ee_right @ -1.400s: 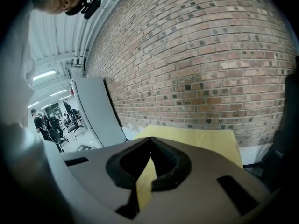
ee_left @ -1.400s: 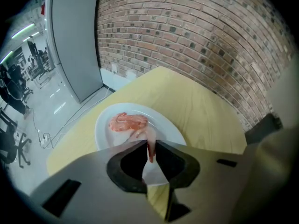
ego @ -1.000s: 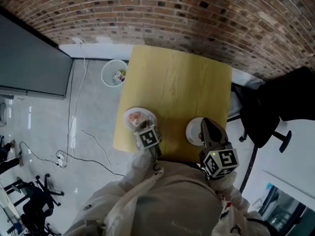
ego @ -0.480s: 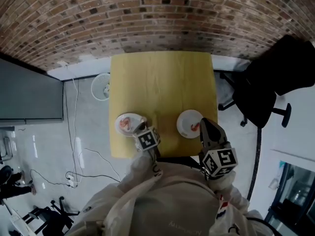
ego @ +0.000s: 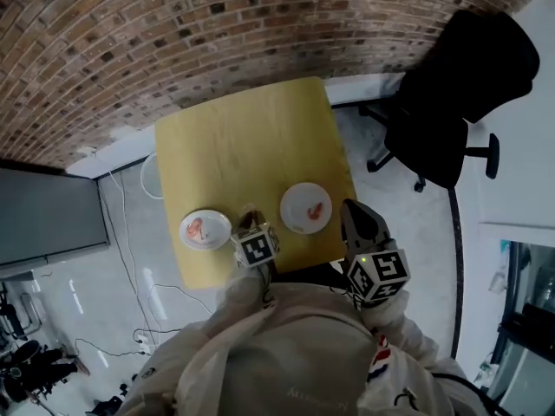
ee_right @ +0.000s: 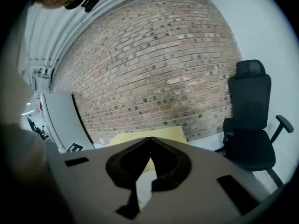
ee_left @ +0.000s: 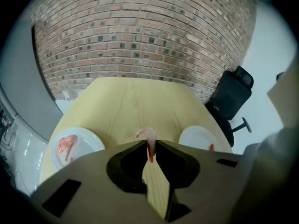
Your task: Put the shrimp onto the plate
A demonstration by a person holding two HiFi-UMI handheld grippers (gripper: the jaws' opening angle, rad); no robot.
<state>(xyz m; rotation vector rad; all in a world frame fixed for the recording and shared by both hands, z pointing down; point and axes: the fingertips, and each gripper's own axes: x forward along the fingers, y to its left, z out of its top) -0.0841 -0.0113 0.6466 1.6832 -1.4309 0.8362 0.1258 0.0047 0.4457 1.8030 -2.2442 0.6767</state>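
My left gripper (ee_left: 149, 143) is shut on a pale pink shrimp (ee_left: 147, 135), whose curled end sticks out above the jaw tips. In the head view this gripper (ego: 251, 221) hangs over the front of the yellow table (ego: 251, 137), between two white plates. The left plate (ego: 217, 224) holds a shrimp (ego: 198, 229). Another shrimp (ego: 318, 209) lies on the right plate (ego: 297, 199). My right gripper (ego: 353, 211) is by the table's front right corner, just right of that plate. In its own view its jaws (ee_right: 150, 139) meet at the tips with nothing between them.
A black office chair (ego: 451, 85) stands right of the table, also seen in the right gripper view (ee_right: 250, 125). A brick wall (ego: 217, 24) runs behind the table. A grey panel (ego: 43, 215) and cables on the floor (ego: 130, 232) lie to the left.
The head view has swung, so the table now sits further left. My left gripper has gone from beside the left plate to between the plates. My right gripper is now right of the right plate.
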